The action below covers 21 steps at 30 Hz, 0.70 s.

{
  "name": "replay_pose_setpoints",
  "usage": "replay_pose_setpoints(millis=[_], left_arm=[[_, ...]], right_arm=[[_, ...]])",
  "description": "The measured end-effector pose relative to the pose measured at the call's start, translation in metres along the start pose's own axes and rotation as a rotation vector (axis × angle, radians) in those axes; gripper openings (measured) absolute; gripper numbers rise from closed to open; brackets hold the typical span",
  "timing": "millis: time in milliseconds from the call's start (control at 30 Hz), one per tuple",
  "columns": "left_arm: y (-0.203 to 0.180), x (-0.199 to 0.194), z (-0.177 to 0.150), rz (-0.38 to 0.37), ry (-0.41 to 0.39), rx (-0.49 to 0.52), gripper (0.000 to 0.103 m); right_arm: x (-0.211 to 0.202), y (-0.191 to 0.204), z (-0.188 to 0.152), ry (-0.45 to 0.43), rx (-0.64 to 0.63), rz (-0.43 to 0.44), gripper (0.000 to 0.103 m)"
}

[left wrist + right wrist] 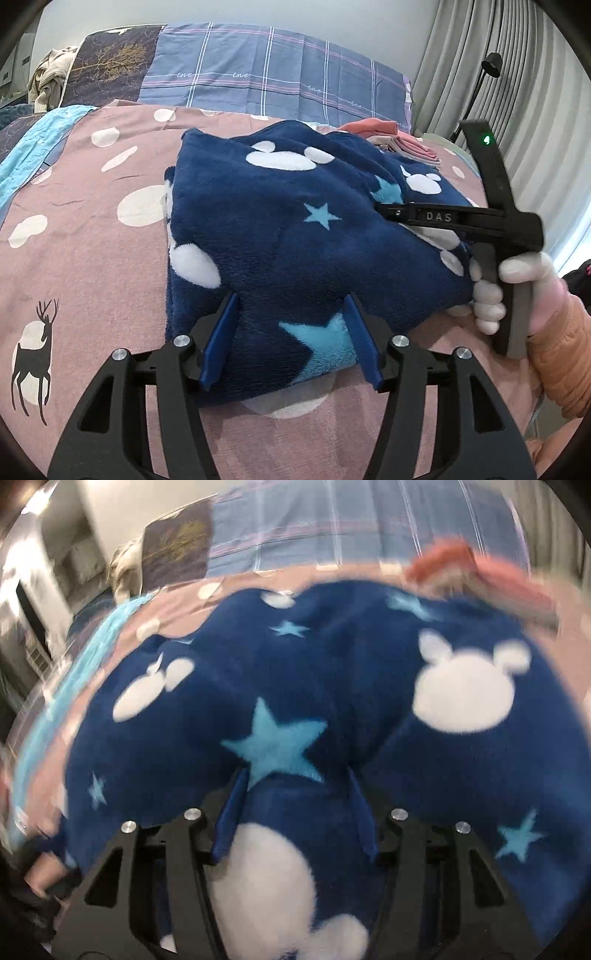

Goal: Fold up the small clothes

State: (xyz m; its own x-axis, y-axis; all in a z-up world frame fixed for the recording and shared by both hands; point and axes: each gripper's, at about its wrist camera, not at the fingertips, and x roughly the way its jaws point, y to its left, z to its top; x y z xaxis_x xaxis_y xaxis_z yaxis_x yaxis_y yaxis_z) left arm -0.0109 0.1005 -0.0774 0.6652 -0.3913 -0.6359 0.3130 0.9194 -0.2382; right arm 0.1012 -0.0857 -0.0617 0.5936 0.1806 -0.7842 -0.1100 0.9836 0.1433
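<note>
A navy fleece garment with white mouse heads and light blue stars lies folded on the pink bed cover. My left gripper is open, its blue fingers astride the garment's near edge. My right gripper reaches in from the right and rests on the garment's right side. In the right wrist view the same garment fills the frame, blurred. The right gripper has its fingers apart with fleece bunched between them; I cannot tell if they press it.
Folded pink and coral clothes lie at the far right of the bed. A blue plaid pillow and a dark pillow stand at the head. A beige garment is heaped at the far left. Grey curtains hang at the right.
</note>
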Motion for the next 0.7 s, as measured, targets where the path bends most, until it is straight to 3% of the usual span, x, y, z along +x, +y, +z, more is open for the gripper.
replay_pose_setpoints(millis=[67, 133, 233, 267, 333, 367, 500, 600, 667, 700], left_arm=[[0.005, -0.008, 0.007, -0.04, -0.018, -0.037, 0.059], [0.013, -0.022, 0.019, -0.105, -0.08, -0.082, 0.052], [0.014, -0.028, 0.036, -0.075, -0.144, -0.038, 0.05], [0.014, -0.019, 0.038, -0.053, -0.123, -0.026, 0.05], [0.021, 0.015, 0.031, -0.024, -0.007, -0.046, 0.05], [0.023, 0.03, 0.023, 0.001, 0.014, -0.036, 0.051], [0.018, 0.025, 0.024, 0.019, -0.003, -0.009, 0.05], [0.016, 0.026, 0.025, 0.022, 0.001, -0.002, 0.051], [0.017, 0.026, 0.025, 0.019, -0.001, -0.003, 0.051], [0.018, 0.025, 0.024, 0.017, -0.002, -0.004, 0.051]], right_arm=[[-0.011, -0.001, 0.012, 0.022, 0.02, 0.015, 0.053], [-0.029, 0.002, 0.032, -0.035, 0.008, 0.037, 0.05], [-0.039, 0.007, 0.062, -0.132, -0.036, -0.001, 0.05], [-0.032, 0.004, 0.068, -0.118, -0.02, 0.004, 0.05], [0.02, -0.009, 0.072, 0.047, 0.048, 0.011, 0.05], [0.046, -0.014, 0.065, 0.128, 0.068, 0.014, 0.051], [0.032, -0.017, 0.079, 0.11, 0.094, 0.037, 0.05], [0.0, -0.008, 0.104, -0.024, 0.015, 0.003, 0.049], [-0.002, -0.003, 0.121, -0.067, -0.012, -0.022, 0.058], [0.01, -0.005, 0.128, -0.041, -0.011, -0.019, 0.062]])
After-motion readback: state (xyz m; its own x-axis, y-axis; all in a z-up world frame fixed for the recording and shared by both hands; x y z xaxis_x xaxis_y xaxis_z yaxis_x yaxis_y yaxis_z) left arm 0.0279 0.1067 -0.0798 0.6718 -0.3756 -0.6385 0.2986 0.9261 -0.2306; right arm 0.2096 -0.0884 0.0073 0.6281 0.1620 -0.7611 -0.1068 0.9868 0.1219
